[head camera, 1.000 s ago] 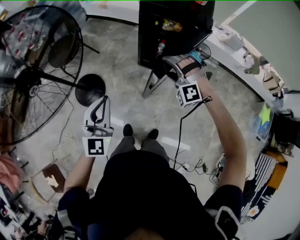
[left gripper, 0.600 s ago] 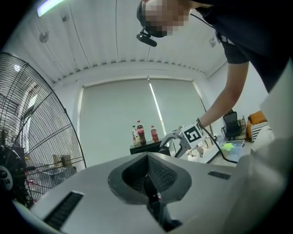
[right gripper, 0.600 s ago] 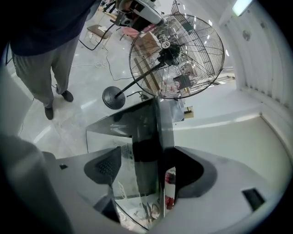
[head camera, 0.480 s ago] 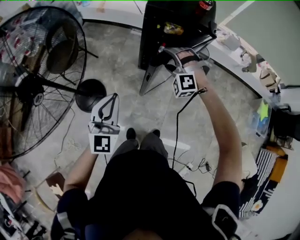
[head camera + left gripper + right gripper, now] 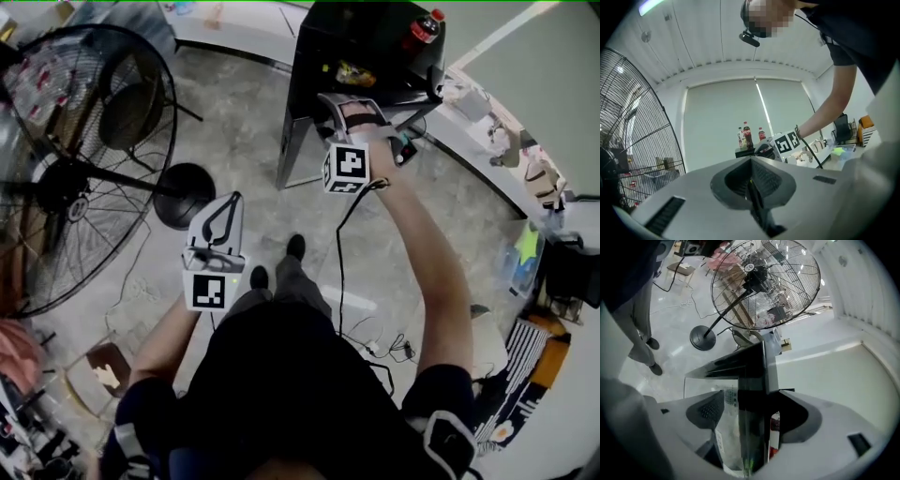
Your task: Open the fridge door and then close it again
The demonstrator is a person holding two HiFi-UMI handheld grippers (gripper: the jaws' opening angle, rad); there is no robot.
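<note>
Our right tongs (image 5: 753, 416) pinch the edge of the fridge door (image 5: 751, 363); our left tongs (image 5: 752, 183), well apart, are pressed together on nothing.

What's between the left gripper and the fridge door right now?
Only bare floor separates the left gripper from the fridge door, as the head view shows; the fan base stands beside that stretch.

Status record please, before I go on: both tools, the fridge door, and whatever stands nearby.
right tool: jaws closed on the free edge of the fridge door
left tool: shut, empty, pointing level, clear of the fridge
fridge door: open, swung out from the black cabinet
on top of fridge: bottles
nearby: large floor fan on the person's left
</note>
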